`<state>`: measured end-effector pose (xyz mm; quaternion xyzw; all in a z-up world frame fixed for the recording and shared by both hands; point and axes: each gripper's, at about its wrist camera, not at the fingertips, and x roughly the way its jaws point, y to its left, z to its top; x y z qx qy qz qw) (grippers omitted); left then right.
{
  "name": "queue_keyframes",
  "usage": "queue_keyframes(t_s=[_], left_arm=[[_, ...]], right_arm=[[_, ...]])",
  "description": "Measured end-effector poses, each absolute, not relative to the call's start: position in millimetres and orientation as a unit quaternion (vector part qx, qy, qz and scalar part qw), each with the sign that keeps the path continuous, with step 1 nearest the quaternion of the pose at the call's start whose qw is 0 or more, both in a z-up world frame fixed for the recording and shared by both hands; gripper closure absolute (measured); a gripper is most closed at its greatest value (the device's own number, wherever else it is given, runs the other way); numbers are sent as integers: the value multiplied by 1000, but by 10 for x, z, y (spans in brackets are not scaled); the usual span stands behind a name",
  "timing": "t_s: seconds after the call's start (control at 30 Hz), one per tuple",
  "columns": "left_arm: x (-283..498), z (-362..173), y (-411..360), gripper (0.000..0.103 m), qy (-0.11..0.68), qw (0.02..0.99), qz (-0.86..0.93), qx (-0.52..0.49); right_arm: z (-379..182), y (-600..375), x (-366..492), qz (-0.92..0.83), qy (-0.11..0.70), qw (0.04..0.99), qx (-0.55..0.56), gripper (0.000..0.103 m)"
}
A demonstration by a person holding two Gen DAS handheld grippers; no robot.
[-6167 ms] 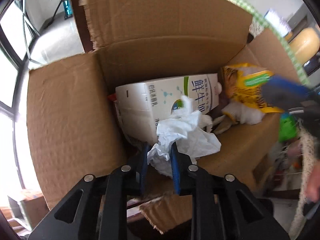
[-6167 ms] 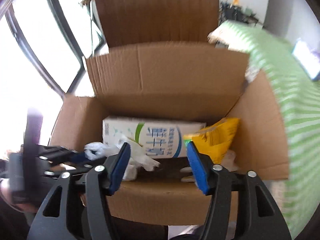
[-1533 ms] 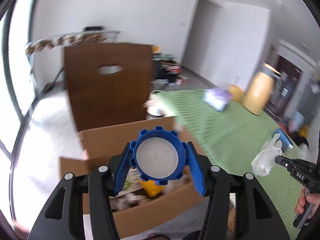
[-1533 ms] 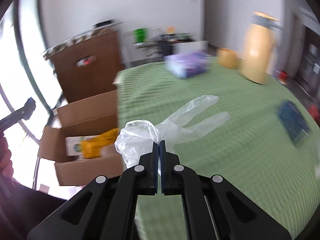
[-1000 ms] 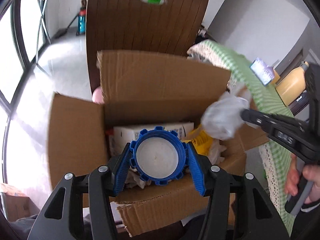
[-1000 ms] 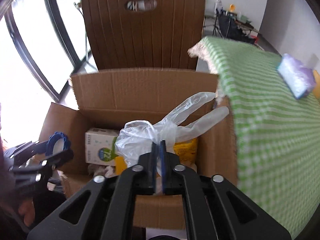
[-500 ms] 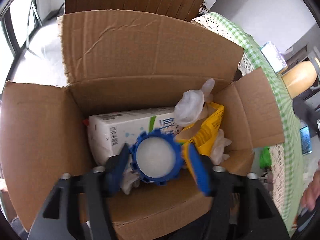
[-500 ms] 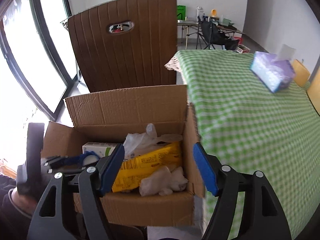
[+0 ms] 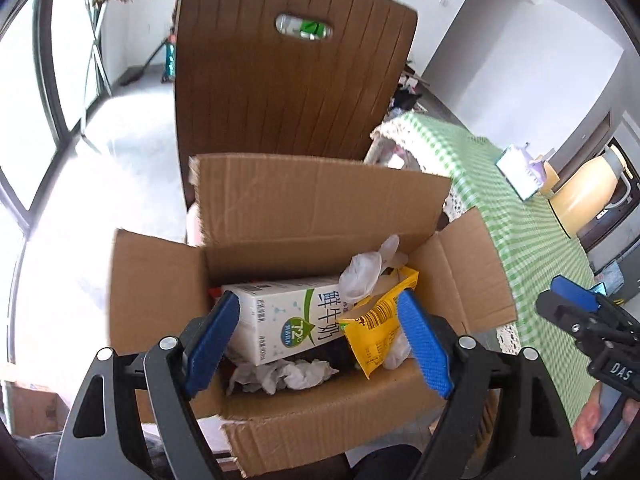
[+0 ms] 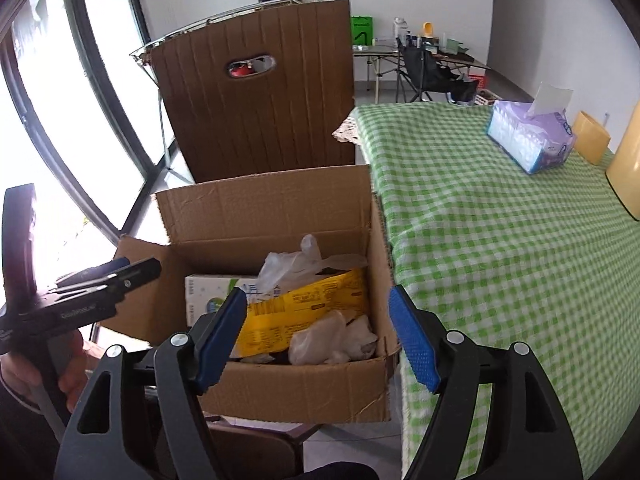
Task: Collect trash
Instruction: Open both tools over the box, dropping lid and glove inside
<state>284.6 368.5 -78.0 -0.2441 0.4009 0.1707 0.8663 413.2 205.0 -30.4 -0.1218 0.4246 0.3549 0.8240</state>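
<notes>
**Trash sits in the box, both grippers empty**

Trash fills the box (image 9: pixel 280 220) in the left wrist view: a carton (image 9: pixel 288 320) along the back wall, a yellow bag (image 9: pixel 376 328) toward the right wall, a clear glove (image 9: pixel 362 272) on top, crumpled tissue (image 9: pixel 288 374) at the front edge. Our left gripper (image 9: pixel 320 344) has just been opening, jaws wide with nothing between them. We judge the glove and tissue light, soft and slippery, best pinched at a bunched fold; the carton is stiffer, held across its narrow sides.

From the right wrist, our right gripper (image 10: pixel 320 336) is spread wide and empty above the box's right front corner. The box rests on a chair (image 10: pixel 256 120) beside the checked table (image 10: pixel 500 240), where a tissue pack (image 10: pixel 528 140) stands near the far edge.
</notes>
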Motion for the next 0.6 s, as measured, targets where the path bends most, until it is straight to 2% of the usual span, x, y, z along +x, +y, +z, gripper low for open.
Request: queue_keyframes(t_s=[0.2,0.33,0.47,0.53,0.6], left_arm=[[2584,-367,3555,23,359,886,216,-199],[2353,-68,3396,15,299,906,260,-149],[2150,189,3218,9,230,923,287,-115],[2095,268,3137,8,203,929,291,-103],[2085,331,3044,8,190,934,285,-96]], right_arm=[[-158,1960,4003,359,411,831,-111,33],[-19,1852,3899,363,381,845,-101,29],[138,1665,3738,368,291,880,-77,29],[204,1546,3642,358,242,899,-72,22],[262,1419,3593,344,214,912,-64,22]])
